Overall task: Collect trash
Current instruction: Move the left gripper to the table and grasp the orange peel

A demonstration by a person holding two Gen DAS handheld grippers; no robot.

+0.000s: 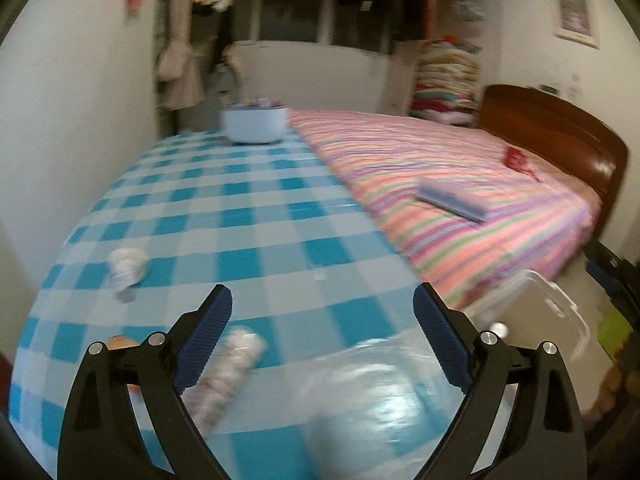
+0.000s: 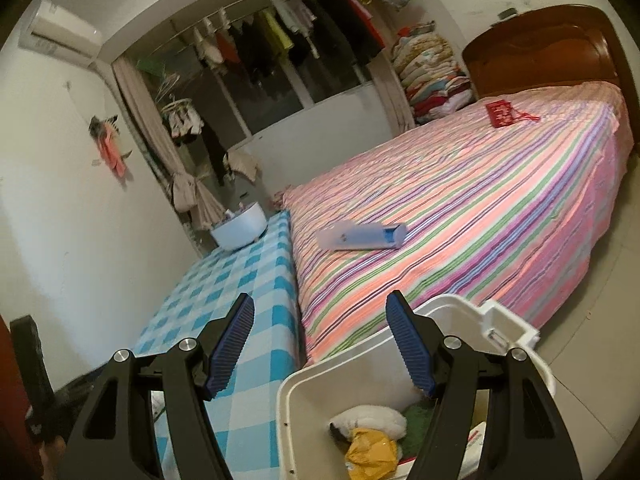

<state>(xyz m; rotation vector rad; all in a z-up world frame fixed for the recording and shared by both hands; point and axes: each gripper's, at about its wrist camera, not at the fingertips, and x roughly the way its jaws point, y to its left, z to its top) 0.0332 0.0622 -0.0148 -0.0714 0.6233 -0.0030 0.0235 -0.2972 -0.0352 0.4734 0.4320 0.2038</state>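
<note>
My left gripper [image 1: 322, 316] is open and empty over the blue checked table [image 1: 248, 216]. A crumpled white wrapper [image 1: 228, 372] lies just by its left finger. A clear plastic bag [image 1: 372, 400] lies under the right finger. A crumpled paper ball [image 1: 128, 268] sits further left. My right gripper [image 2: 320, 316] is open and empty above a white bin [image 2: 304, 392] that holds white, yellow and green trash [image 2: 372, 436]. The bin also shows blurred in the left wrist view [image 1: 536, 312].
A white bowl [image 1: 256, 124] with items stands at the table's far end, also in the right wrist view [image 2: 240, 228]. A striped bed [image 2: 460, 208] adjoins the table, with a blue box [image 2: 360, 236] and a red packet [image 2: 504, 114] on it. A wall is at the left.
</note>
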